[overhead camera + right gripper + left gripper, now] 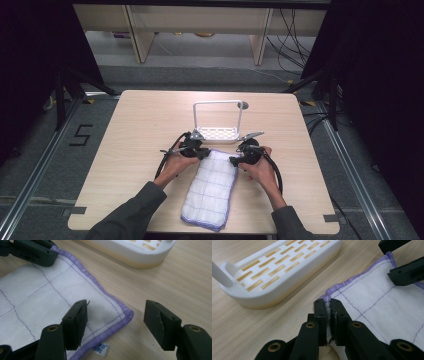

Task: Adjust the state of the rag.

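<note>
- High view: I see a folded white cloth (211, 189) with purple stitching and a purple hem lying on the wooden table (140, 130), its far end between my two hands, its near end close to the table's near edge.
- Just beyond the cloth stands a white slotted rack (217, 133) with a tall wire handle — it sits near both far corners of the cloth, not touching them.
- Left tongs (206, 152): in the left gripper view they are pinched shut on the cloth's far left corner, with white fabric caught between the pads.
- Right tongs (116, 323): in the right gripper view they stand wide apart, one jaw over the cloth, the other over bare wood, straddling the far right corner; the pads are not pressing on anything.
- A small white tag (101, 349) pokes out from under the hem at that corner — blue print on it, too small for me to read.
- On the floor left of the table, a black "5" (81, 135) is marked.
- Beyond the table, cables (292, 40) trail across the floor.
</note>
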Motion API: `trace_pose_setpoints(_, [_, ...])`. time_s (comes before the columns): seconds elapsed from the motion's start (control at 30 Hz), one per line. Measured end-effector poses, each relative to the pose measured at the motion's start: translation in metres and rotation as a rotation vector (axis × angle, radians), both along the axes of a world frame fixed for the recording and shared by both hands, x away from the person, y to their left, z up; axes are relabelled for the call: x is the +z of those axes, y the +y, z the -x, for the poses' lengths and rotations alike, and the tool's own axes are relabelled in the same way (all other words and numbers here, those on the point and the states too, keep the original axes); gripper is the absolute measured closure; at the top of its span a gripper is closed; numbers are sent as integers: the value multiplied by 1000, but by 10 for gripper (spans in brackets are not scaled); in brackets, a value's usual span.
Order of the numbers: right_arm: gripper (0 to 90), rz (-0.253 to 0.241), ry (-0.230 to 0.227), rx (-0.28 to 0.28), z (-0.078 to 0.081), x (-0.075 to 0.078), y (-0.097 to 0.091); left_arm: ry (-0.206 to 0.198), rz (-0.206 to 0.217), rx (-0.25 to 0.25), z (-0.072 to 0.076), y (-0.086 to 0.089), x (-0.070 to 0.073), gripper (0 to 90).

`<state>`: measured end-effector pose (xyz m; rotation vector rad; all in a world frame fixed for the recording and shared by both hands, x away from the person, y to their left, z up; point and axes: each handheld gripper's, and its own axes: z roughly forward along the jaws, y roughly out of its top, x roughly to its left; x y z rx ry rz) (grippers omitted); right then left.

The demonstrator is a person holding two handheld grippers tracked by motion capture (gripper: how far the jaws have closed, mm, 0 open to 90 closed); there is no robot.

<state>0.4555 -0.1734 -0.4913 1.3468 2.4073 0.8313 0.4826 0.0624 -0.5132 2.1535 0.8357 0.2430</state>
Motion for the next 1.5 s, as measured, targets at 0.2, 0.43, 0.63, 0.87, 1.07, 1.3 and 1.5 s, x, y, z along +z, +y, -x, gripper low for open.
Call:
trace_pose_setpoints(0.2, [356, 8, 15, 0, 0, -7, 7, -9, -10, 3, 2, 2, 0, 845])
trace_pose_setpoints(0.43, [476, 23, -14, 55, 1, -8, 10, -15, -16, -2, 3, 2, 0, 844])
trace_pose_setpoints(0.63, [761, -3, -18, 135, 5, -8, 15, -26, -18, -5, 4, 2, 0, 843])
trace_pose_setpoints(0.87, [834, -26, -43, 147, 7, -2, 14, -34, 20, 16, 8, 9, 5, 850])
trace_pose_setpoints(1.07, [842, -80, -98, 163, 15, 20, 10, -82, 65, 10, 20, 18, 29, 855])
trace_pose_setpoints(1.3, [844, -136, -169, 184, 25, 47, 5, -133, 141, 3, 38, 29, 65, 856])
trace_pose_setpoints(1.5, [845, -166, -222, 205, 33, 68, 5, -160, 151, 3, 49, 34, 85, 857])
